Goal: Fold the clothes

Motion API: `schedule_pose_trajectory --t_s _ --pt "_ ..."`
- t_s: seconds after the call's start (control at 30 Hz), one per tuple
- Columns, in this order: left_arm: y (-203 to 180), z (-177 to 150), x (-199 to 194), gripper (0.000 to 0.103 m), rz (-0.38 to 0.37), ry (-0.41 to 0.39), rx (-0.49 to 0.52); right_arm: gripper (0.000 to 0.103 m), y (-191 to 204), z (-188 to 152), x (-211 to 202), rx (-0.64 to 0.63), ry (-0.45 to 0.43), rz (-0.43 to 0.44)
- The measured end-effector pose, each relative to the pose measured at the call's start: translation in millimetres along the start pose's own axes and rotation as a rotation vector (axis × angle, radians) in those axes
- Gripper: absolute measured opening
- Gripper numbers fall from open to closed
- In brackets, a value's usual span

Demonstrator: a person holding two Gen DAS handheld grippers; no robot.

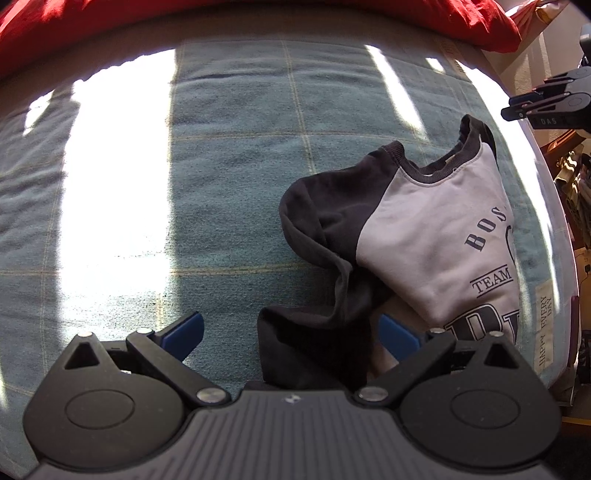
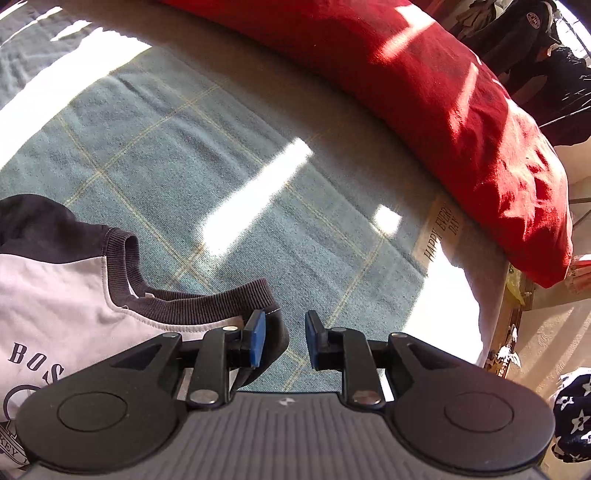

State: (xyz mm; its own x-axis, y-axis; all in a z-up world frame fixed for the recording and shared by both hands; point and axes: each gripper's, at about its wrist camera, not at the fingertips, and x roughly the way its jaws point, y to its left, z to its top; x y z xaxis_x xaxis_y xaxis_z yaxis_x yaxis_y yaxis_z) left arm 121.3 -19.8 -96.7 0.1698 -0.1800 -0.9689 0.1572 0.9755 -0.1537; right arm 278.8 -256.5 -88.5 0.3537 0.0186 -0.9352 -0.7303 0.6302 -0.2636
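Left wrist view: the sweatshirt (image 1: 436,236), grey body with dark sleeves and collar, lies crumpled on the teal checked blanket (image 1: 229,177) close to the bed's right edge. Its collar points away toward the red cushion (image 1: 258,18) along the far edge; its long axis runs from the near gripper up toward that far edge, tilted right. A wide stretch of bare blanket lies open to its left, crossed by sun patches. The left gripper (image 1: 291,332) stands wide open; a dark sleeve lies between its blue pads, nearer the right one, with nothing pressing on it. The right gripper (image 1: 546,99) shows at the far right, beyond the bed edge.

Right wrist view: the sweatshirt (image 2: 74,295) fills the lower left, collar opening facing right. The right gripper (image 2: 284,339) is slightly open, pads apart; the ribbed collar edge touches the left pad only, not clamped. Bare blanket (image 2: 221,155) lies ahead, up to the red cushion (image 2: 443,110); the bed edge runs down the right.
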Motion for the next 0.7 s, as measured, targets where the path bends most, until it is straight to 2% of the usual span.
schedule_pose_trajectory --t_s 0.2,0.33,0.37,0.43,0.47,0.5,0.53,0.7 --pt "1 0 1 0.1 -0.009 -0.009 -0.006 0.027 3 12 -15 0.038 -0.028 0.068" --pt "5 -1 0 0.098 -0.022 -0.029 -0.02 0.035 22 18 -24 0.024 -0.053 0.112" --pt "7 0 -1 0.094 -0.032 -0.036 -0.026 0.035 28 18 -26 0.024 -0.055 0.124" --pt "10 3 -2 0.077 -0.052 -0.045 -0.042 0.035 41 16 -31 0.021 -0.054 0.152" --pt "12 6 -2 0.072 -0.063 -0.049 -0.05 0.035 47 13 -33 0.021 -0.054 0.161" --pt "14 9 -2 0.06 -0.078 -0.054 -0.058 0.035 53 9 -35 0.022 -0.053 0.169" --pt "16 13 -1 0.054 -0.1 -0.058 -0.07 0.035 59 5 -38 0.025 -0.052 0.176" --pt "29 37 18 0.054 -0.225 -0.048 -0.175 0.035 75 -21 -53 0.103 -0.026 0.208"
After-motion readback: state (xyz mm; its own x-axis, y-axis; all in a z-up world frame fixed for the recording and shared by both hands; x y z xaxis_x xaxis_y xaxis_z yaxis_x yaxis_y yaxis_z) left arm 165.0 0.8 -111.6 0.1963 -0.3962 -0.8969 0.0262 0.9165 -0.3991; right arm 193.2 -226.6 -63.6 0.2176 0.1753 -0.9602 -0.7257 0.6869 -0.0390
